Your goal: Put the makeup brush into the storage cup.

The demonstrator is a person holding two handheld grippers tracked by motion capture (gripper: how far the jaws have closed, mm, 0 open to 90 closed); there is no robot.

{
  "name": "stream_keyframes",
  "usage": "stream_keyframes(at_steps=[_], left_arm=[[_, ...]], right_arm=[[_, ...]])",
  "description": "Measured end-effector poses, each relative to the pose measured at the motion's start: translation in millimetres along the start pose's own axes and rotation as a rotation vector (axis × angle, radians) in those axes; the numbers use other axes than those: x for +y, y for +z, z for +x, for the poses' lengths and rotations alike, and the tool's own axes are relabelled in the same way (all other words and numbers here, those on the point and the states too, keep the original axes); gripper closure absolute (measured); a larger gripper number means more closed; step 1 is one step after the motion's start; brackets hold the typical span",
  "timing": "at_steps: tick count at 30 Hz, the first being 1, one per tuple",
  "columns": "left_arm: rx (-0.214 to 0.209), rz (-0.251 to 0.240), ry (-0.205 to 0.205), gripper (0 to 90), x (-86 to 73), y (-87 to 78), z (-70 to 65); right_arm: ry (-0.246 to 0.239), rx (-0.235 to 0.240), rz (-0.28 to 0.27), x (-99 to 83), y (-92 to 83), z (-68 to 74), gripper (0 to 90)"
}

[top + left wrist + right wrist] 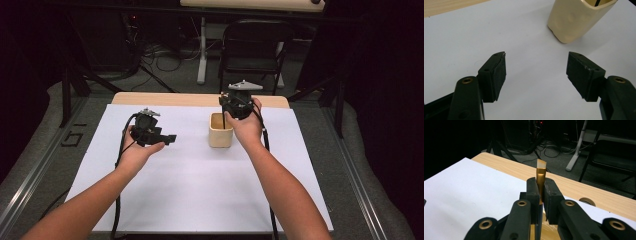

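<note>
A cream cup (220, 131) stands near the middle of the white sheet (200, 190). My right gripper (239, 104) hangs just above and behind the cup's rim. In the right gripper view it (541, 195) is shut on a slim gold stick with a pale flat tip (541, 168), held upright. My left gripper (167, 138) hovers left of the cup, pointing toward it. Its jaws stand wide apart in the left gripper view (536, 72), nothing between them, with the cup (574, 20) ahead and to the right. A thin dark item (599, 2) shows inside the cup's mouth.
The white sheet covers most of a wooden table (200, 99), whose bare far edge shows behind the cup. Beyond the table stand a black folding chair (252, 45), a white table leg (202, 50) and cables on the floor. Cables trail from both grippers toward the near edge.
</note>
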State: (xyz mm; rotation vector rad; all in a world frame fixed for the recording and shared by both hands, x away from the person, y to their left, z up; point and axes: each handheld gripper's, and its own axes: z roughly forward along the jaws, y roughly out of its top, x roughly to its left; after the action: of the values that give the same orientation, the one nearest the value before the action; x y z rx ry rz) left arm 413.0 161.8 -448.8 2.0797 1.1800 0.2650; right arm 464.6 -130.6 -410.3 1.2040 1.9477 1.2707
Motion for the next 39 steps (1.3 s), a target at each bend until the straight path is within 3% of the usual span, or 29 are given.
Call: stream_keyframes(at_steps=[39], left_arm=[[-0.003, 0.001, 0.003, 32.4, -0.2, 3.7, -3.1]], right_arm=[[-0.014, 0.0, 0.051, -29.4, 7.5, -4.1, 84.0]])
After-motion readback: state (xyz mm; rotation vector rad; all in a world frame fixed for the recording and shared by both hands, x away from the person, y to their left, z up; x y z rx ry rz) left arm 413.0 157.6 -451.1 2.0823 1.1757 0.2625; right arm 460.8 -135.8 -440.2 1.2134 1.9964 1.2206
